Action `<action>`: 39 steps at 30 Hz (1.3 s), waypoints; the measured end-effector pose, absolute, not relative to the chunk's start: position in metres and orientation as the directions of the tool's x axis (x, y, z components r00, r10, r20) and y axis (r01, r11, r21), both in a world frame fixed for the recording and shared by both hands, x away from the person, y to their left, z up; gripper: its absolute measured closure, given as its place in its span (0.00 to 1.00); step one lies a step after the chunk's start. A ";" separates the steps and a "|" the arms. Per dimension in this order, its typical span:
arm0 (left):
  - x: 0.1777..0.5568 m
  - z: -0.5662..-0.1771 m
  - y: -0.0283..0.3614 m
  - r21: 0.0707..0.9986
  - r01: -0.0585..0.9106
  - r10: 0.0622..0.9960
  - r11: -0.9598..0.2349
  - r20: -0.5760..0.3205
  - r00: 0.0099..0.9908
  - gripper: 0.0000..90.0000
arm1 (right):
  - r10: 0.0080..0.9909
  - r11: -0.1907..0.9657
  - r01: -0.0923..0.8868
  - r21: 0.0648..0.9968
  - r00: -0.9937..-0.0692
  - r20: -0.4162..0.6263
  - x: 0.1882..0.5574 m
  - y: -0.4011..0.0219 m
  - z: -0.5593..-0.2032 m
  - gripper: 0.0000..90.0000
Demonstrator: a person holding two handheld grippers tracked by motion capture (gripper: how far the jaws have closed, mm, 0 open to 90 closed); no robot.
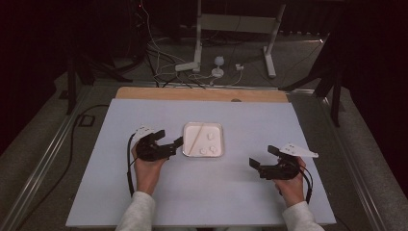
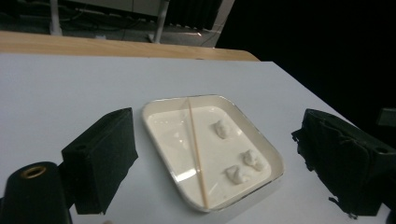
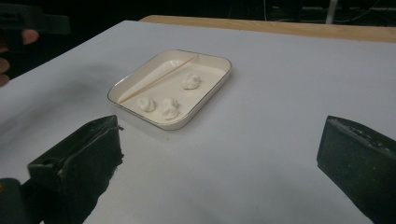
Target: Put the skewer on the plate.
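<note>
Black left tongs (image 2: 215, 163) gaped wide, empty | white tray (image 2: 275, 161) sat just ahead between their jaws on tabletop (image 1: 250, 192) | thin wooden stick (image 2: 196, 149) lay slantwise inside beside three soft lumps (image 2: 243, 161) | stick likely light, brittle, best pinched mid-length | right tongs (image 1: 263, 157) wide, empty, well apart from tray.

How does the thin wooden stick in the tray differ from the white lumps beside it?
The wooden stick is long, thin, straight and tan; the white lumps are small, rounded and crumpled. The stick is a single piece spanning the tray from edge to edge, while the lumps are three separate pieces grouped to one side of it. Both lie inside the tray, free of either claw.
</note>
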State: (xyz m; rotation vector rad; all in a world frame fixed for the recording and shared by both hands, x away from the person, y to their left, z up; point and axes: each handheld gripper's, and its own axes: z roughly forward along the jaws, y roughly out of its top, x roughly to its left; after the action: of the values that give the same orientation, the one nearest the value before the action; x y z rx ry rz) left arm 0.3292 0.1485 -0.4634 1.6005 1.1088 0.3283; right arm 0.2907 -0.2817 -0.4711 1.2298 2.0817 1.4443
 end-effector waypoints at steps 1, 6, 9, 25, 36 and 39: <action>0.327 -0.462 0.152 0.883 0.468 0.788 0.042 -0.317 0.528 0.10 | 0.792 0.119 0.460 0.880 -0.578 0.196 0.290 -0.282 -0.471 0.00; 0.315 -0.454 0.167 0.914 0.406 0.787 0.014 -0.260 0.560 0.02 | 0.790 0.115 0.442 0.890 -0.584 0.188 0.288 -0.282 -0.470 0.00; 0.308 -0.450 0.175 0.927 0.375 0.789 0.002 -0.232 0.569 0.01 | 0.791 0.117 0.432 0.894 -0.585 0.179 0.287 -0.282 -0.469 0.00; 0.279 -0.466 0.211 0.943 0.330 0.824 -0.041 -0.155 0.545 0.01 | 0.788 0.123 0.386 0.914 -0.598 0.147 0.284 -0.281 -0.468 0.00; 0.264 -0.471 0.231 0.944 0.328 0.851 -0.020 -0.156 0.501 0.01 | 0.791 0.111 0.360 0.926 -0.596 0.137 0.281 -0.284 -0.469 0.00; 0.263 -0.470 0.233 0.946 0.324 0.853 -0.021 -0.152 0.500 0.00 | 0.790 0.108 0.357 0.928 -0.597 0.138 0.280 -0.285 -0.469 0.00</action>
State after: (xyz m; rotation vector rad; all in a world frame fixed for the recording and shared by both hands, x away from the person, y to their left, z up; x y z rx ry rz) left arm 0.2627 0.2335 -0.4704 1.5936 1.0374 0.5745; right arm 0.2801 -0.2846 -0.4689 1.1181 1.9993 1.4922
